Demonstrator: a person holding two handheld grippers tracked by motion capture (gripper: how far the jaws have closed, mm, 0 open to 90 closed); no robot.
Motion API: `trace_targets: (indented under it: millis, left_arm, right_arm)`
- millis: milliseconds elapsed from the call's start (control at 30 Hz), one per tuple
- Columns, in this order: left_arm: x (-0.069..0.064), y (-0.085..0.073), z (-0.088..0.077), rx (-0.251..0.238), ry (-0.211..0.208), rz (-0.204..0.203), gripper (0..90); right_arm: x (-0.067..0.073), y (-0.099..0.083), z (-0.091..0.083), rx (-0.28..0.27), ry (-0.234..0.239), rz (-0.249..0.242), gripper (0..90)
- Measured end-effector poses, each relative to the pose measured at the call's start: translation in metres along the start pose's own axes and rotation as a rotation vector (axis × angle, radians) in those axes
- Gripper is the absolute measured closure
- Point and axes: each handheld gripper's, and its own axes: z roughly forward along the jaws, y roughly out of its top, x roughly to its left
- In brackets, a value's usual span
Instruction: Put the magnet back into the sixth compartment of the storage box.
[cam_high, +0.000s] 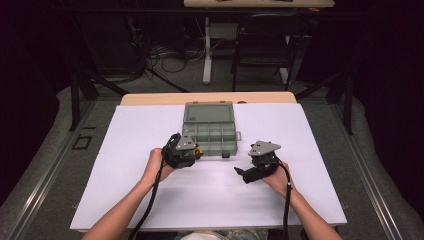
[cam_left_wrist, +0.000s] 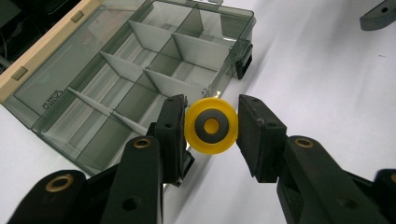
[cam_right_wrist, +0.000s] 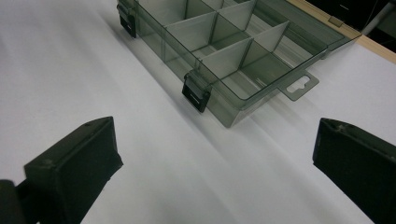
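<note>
Left hand-held gripper (cam_left_wrist: 211, 125) pinches yellow disc (cam_left_wrist: 211, 126) beside organizer box (cam_left_wrist: 140, 70).

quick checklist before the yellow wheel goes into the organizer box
1. Grip: left gripper is shut on the yellow wheel, both pads touching its rim: ok.
2. Lid: organizer box lies open, lid flat behind: ok.
3. Compartments: those visible look empty: ok.
4. Position: wheel sits at the box's near edge, not yet over a compartment: not ok.
5. Right gripper: open, holding nothing, on the white sheet apart from the box: ok.
6. Target compartment: cannot tell.
</note>
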Motion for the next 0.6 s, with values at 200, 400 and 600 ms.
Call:
trace_targets:
  millis: [200, 400, 600]
  left_arm:
    - [0.0030, 0.0039, 0.0025, -0.008, 0.002, 0.001, 63.2]
    - [0.0068, 0.0068, 0.0050, -0.013, 0.004, -0.004, 63.2]
    - [0.0090, 0.0072, 0.0085, -0.013, 0.007, -0.008, 63.2]
  right_arm:
    - [0.0001, 0.0000, 0.0000, 0.001, 0.000, 0.002, 0.0]
    - [-0.0002, -0.0002, 0.0000, 0.003, -0.001, 0.000, 0.0]
    - [-0.0002, -0.0001, -0.0002, 0.000, -0.002, 0.001, 0.0]
